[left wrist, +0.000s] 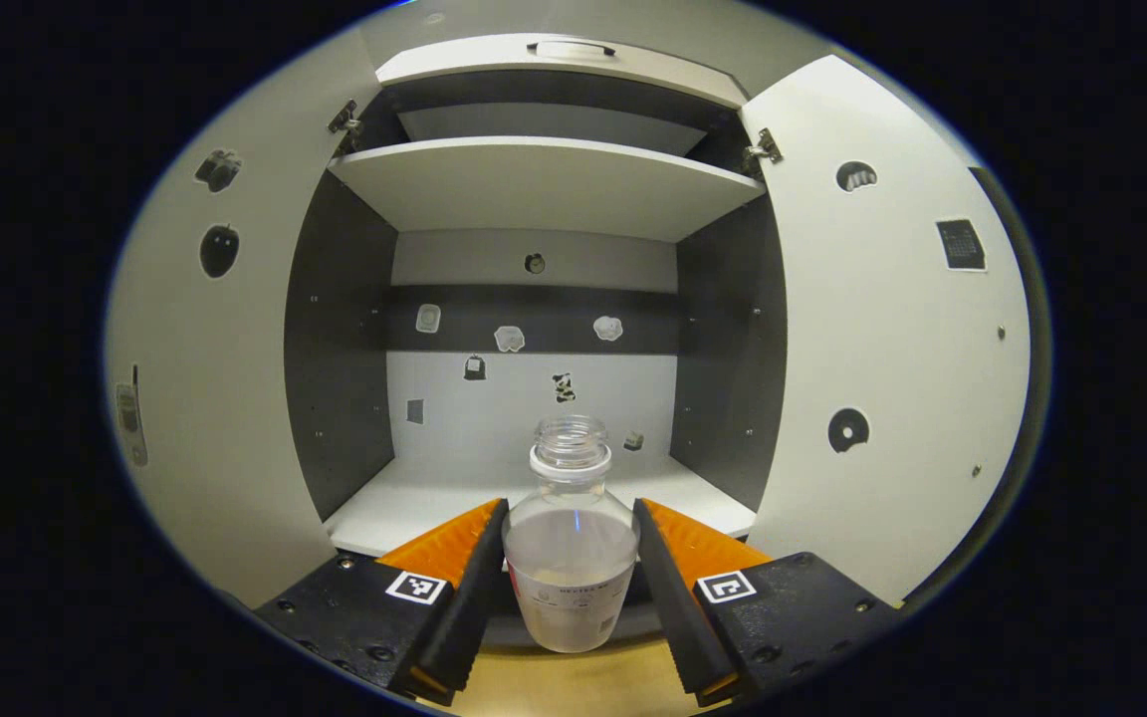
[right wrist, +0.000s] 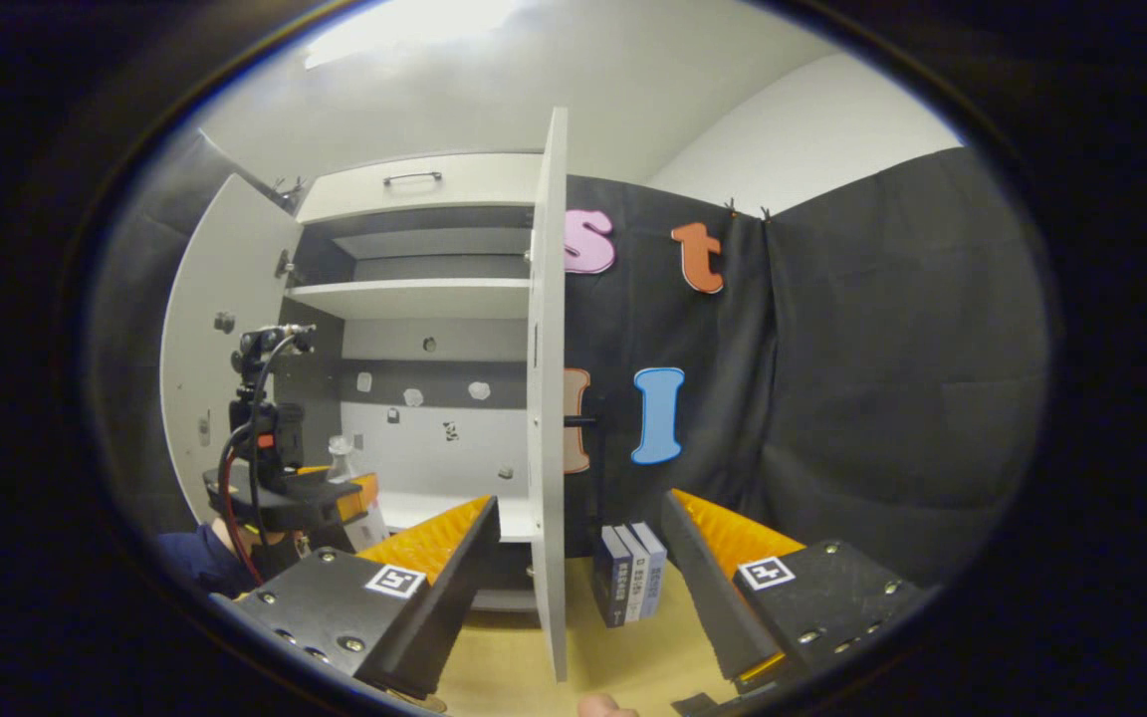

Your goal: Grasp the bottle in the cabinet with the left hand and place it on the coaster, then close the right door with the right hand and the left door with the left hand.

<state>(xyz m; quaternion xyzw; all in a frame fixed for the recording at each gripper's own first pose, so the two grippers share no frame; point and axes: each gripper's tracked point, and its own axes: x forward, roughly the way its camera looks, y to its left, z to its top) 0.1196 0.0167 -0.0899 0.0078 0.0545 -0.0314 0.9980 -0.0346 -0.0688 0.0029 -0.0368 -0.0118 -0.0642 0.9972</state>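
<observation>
Open white cabinet [left wrist: 544, 184], both doors swung wide: left tool [left wrist: 571, 568] clasps the uncapped bottle [left wrist: 571, 558] above the desk [left wrist: 573, 682]; right tool [right wrist: 573, 558] gapes empty around the right door's [right wrist: 548, 398] edge.

in the right gripper view the bottle [right wrist: 341, 456] is mostly hidden behind the left gripper [right wrist: 335, 503]. stickers [left wrist: 509, 339] on the cabinet's back wall are too small to tell.

Even overhead light, sharp focus (edges bowed by fisheye), soft shadows.
</observation>
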